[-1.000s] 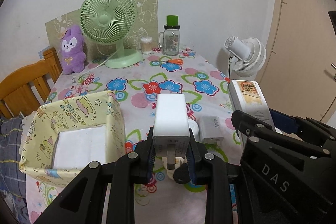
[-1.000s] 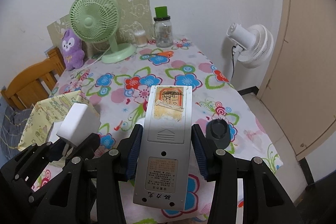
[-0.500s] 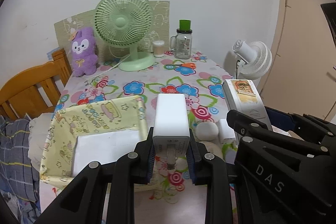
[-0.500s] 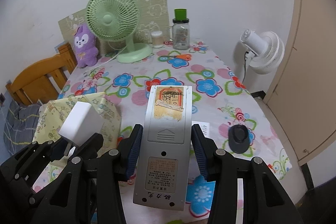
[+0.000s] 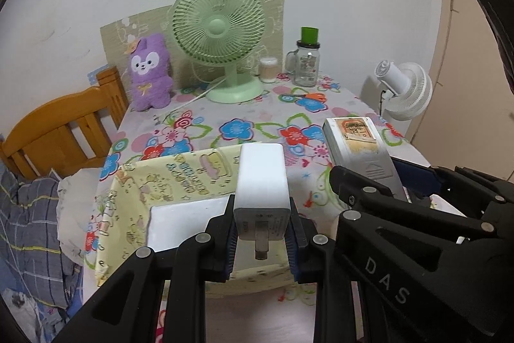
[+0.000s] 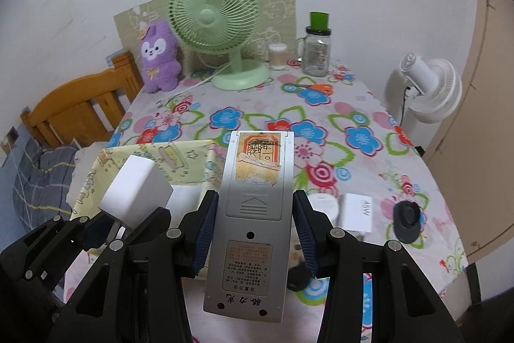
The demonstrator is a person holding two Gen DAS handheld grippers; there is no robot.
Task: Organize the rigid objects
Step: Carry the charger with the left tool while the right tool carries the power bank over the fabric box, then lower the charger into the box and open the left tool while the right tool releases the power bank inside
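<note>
My left gripper (image 5: 261, 233) is shut on a white plug adapter (image 5: 261, 182), prongs toward the camera, held above the near edge of a yellow patterned box (image 5: 180, 172) with a white item (image 5: 183, 221) inside. The right gripper (image 6: 253, 224) is shut on a grey remote control (image 6: 257, 198), back side up with a worn sticker. In the right wrist view the adapter (image 6: 136, 192) and left gripper (image 6: 106, 227) sit to the left, over the box (image 6: 151, 163). In the left wrist view the remote (image 5: 356, 147) shows at right.
On the flowered tablecloth (image 6: 353, 137) lie a white charger (image 6: 356, 212), a round white item (image 6: 324, 204) and a black oval object (image 6: 407, 216). At the back stand a green fan (image 6: 215, 21), purple plush (image 6: 159, 57), glass jar (image 6: 316, 52). A wooden chair (image 5: 57, 130) is left, a white fan (image 6: 430, 89) right.
Both grippers have pulled back and shifted left with their loads; the yellow box now sits under the adapter, and the table's loose items have slid right in view.
</note>
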